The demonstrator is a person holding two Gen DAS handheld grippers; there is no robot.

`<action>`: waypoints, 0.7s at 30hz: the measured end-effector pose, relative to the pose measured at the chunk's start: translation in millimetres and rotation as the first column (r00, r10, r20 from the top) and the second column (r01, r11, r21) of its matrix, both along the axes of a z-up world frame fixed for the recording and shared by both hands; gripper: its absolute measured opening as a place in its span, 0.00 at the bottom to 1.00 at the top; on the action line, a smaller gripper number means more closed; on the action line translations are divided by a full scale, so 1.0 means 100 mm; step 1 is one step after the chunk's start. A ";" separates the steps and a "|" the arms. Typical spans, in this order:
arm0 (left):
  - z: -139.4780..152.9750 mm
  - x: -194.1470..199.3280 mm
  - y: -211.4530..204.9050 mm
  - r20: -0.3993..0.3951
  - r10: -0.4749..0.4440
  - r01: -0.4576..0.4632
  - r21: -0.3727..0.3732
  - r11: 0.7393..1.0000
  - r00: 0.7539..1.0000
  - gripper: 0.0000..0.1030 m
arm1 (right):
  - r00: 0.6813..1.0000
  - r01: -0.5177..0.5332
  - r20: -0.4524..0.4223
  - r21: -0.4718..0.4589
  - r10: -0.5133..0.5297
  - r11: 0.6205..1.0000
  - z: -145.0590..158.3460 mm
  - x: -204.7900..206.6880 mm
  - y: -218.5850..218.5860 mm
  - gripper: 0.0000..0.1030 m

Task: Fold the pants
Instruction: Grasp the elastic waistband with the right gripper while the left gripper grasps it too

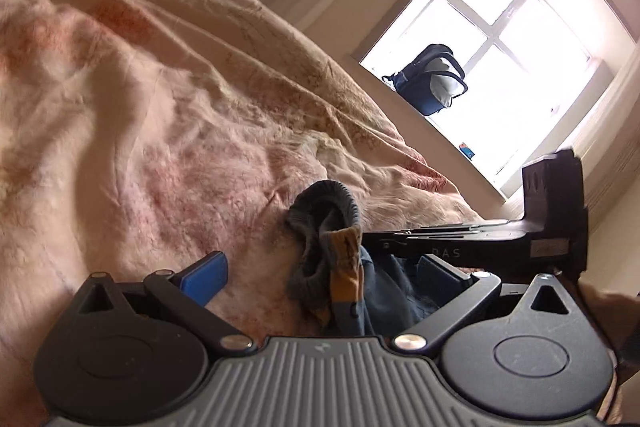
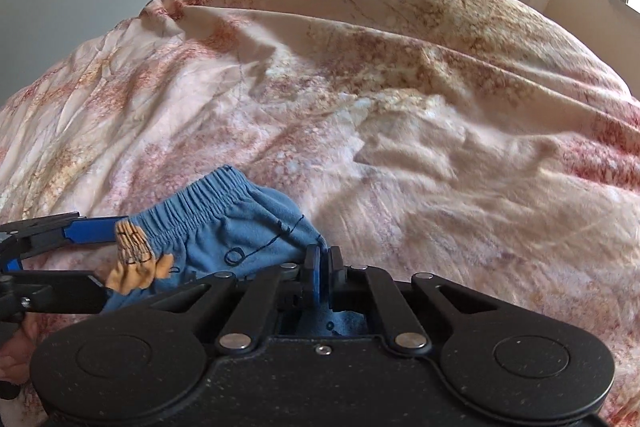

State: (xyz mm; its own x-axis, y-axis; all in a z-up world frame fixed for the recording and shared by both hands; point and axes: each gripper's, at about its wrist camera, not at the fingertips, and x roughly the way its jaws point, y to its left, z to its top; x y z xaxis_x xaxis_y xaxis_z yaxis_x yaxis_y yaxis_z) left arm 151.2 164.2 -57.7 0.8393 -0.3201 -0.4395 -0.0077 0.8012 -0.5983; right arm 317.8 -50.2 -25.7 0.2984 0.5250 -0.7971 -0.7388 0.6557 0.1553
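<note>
At the far left of the right wrist view, the left gripper [image 2: 86, 231] is reaching in with its fingers spread wide, one blue finger [image 2: 94, 230] lying along the elastic waistband [image 2: 200, 197] of the pants [image 2: 240, 231] and closing on nothing. The left wrist view agrees: a blue finger [image 1: 208, 273] is sitting out to one side, well apart from its partner, which is half buried in blue cloth. An orange patch [image 2: 134, 255] of the fabric is bunching up just beside that gripper.

Moving rightward, the small blue pants are lying crumpled on the bed [image 2: 400, 107], whose pink patterned cover is loose and wrinkled. The right gripper [image 2: 322, 259] is pinching narrowly on a fold of the pants near its own camera.

Judging from this, the main risk is lifting with only one corner secured: the garment would be hanging twisted and the fold would come out crooked. The left gripper, closing where the waistband is bunched, might be catching several layers, or the orange patch alone, or a ridge of bed cover beneath. The right pinch looks shallow, so a sideways tug could be pulling the cloth free.
</note>
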 end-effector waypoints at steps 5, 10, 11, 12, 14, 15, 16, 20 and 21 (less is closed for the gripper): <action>0.00 -0.02 0.04 -0.005 -0.046 0.045 -0.122 0.991 0.999 0.97 | 0.999 0.031 -0.030 0.048 -0.029 0.998 -0.07 0.06 -0.10 0.08; -0.10 0.04 0.02 -0.023 -0.050 0.047 -0.126 0.991 0.998 0.97 | 0.998 0.047 -0.046 0.075 -0.044 0.996 -0.09 0.07 -0.16 0.12; -0.12 0.04 0.03 -0.026 -0.043 0.039 -0.142 0.989 0.999 0.97 | 0.998 0.047 -0.045 0.076 -0.044 0.996 -0.09 0.07 -0.16 0.12; -0.13 0.05 0.02 -0.028 -0.037 0.032 -0.157 0.987 0.999 0.97 | 0.998 0.045 -0.045 0.075 -0.042 0.996 -0.09 0.07 -0.16 0.12; -0.15 0.07 0.01 -0.033 -0.050 0.042 -0.201 0.979 0.998 0.97 | 0.998 0.047 -0.047 0.079 -0.044 0.996 -0.10 0.08 -0.17 0.12; -0.15 0.07 0.00 -0.030 -0.062 0.053 -0.231 0.971 0.998 0.97 | 0.998 0.050 -0.048 0.080 -0.046 0.996 -0.10 0.08 -0.17 0.12; -0.17 0.08 0.00 -0.029 -0.066 0.056 -0.259 0.964 0.997 0.97 | 0.998 0.052 -0.049 0.079 -0.048 0.995 -0.10 0.08 -0.17 0.12; -0.23 0.12 0.03 -0.052 -0.044 0.025 -0.321 0.947 0.998 0.89 | 0.997 0.062 -0.049 0.077 -0.058 0.995 -0.11 0.07 -0.16 0.12; -0.25 0.14 0.04 -0.064 -0.035 0.013 -0.321 0.947 0.997 0.78 | 0.997 0.067 -0.050 0.077 -0.063 0.995 -0.11 0.06 -0.16 0.12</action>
State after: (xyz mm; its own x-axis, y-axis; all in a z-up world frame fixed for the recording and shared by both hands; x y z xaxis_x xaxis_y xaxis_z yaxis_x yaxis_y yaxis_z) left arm 164.8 167.8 -82.5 0.8014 -0.4729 -0.3663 -0.0403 0.5684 -0.8218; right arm 324.2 -66.2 -36.3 0.2967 0.5673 -0.7682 -0.6857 0.6865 0.2421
